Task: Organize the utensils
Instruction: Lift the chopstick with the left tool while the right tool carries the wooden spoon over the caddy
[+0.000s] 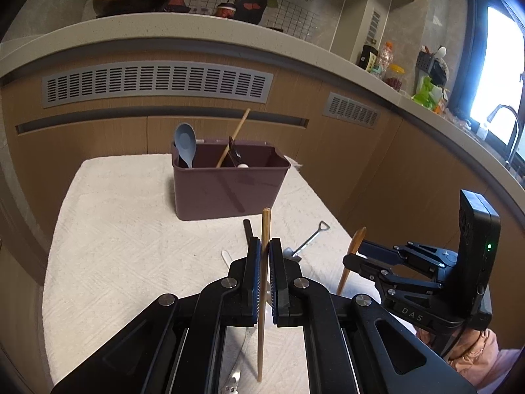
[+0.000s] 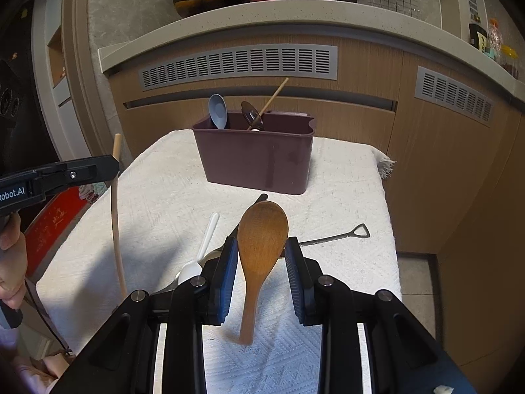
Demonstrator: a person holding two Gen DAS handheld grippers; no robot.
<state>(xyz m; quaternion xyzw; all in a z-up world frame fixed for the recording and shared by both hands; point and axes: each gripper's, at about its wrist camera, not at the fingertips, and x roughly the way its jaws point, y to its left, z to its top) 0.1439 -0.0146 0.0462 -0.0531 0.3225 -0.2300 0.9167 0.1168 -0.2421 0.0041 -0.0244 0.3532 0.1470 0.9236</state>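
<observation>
— Left hand-held gripper (image 1: 265, 249) is clamped on an upright wooden chopstick (image 1: 264, 282); right hand-held gripper (image 2: 261, 252) pinches the wooden rice paddle (image 2: 261, 249), both above the worktop (image 2: 344, 203).

— Risk?

— I reckon the chopstick could pivot and miss the maroon utensil bin (image 2: 256, 161).

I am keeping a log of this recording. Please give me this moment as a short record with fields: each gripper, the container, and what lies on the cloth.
left gripper: shut on wooden chopstick, upright
right gripper: holds wooden spoon, bowl up
bin: on white cloth; holds blue spoon, a chopstick, a dark utensil
on cloth: white spoon, small metal shovel, black utensil partly hidden
</observation>
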